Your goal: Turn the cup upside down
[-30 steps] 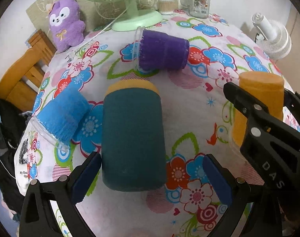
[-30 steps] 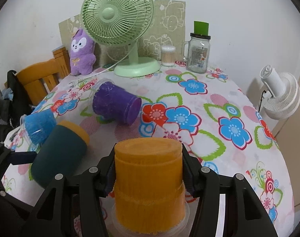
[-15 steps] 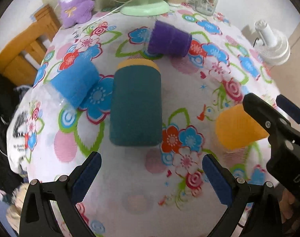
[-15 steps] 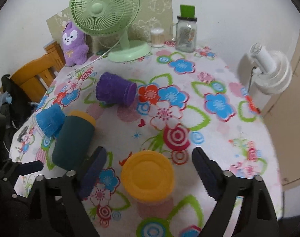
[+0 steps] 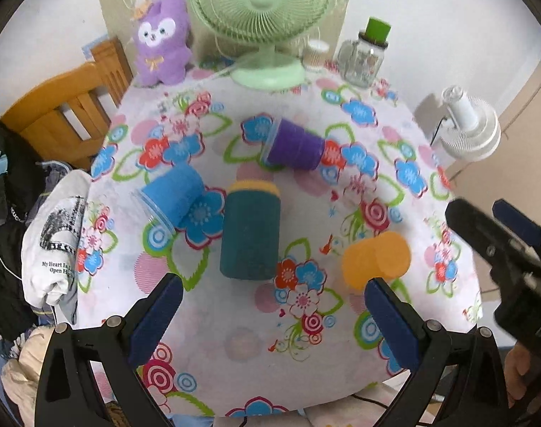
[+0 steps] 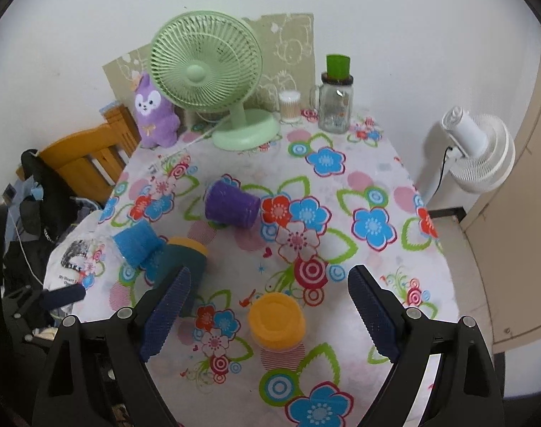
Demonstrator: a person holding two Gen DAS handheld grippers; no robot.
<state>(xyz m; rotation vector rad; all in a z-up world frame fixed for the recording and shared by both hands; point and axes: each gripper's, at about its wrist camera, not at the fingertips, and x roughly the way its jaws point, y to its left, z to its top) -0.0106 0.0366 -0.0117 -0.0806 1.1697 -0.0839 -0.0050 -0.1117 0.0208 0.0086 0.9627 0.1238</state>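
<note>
An orange cup (image 6: 276, 322) stands upside down on the floral tablecloth; it also shows in the left wrist view (image 5: 376, 261). A dark teal cup (image 5: 249, 230) lies on its side, with a blue cup (image 5: 172, 195) and a purple cup (image 5: 293, 146) lying nearby. They also show in the right wrist view as teal cup (image 6: 179, 263), blue cup (image 6: 136, 242) and purple cup (image 6: 232, 204). My left gripper (image 5: 270, 323) is open and empty, high above the table's near edge. My right gripper (image 6: 270, 316) is open and empty, raised above the orange cup.
A green desk fan (image 6: 213, 82), a purple plush toy (image 6: 153, 114), a glass jar mug (image 6: 336, 106) and a small container (image 6: 290, 106) stand at the table's far edge. A white fan (image 6: 478, 149) stands to the right, a wooden chair (image 6: 88, 156) to the left.
My right gripper let go of the orange cup, opened wide and lifted away. My left gripper also rose and pulled back from the teal cup.
</note>
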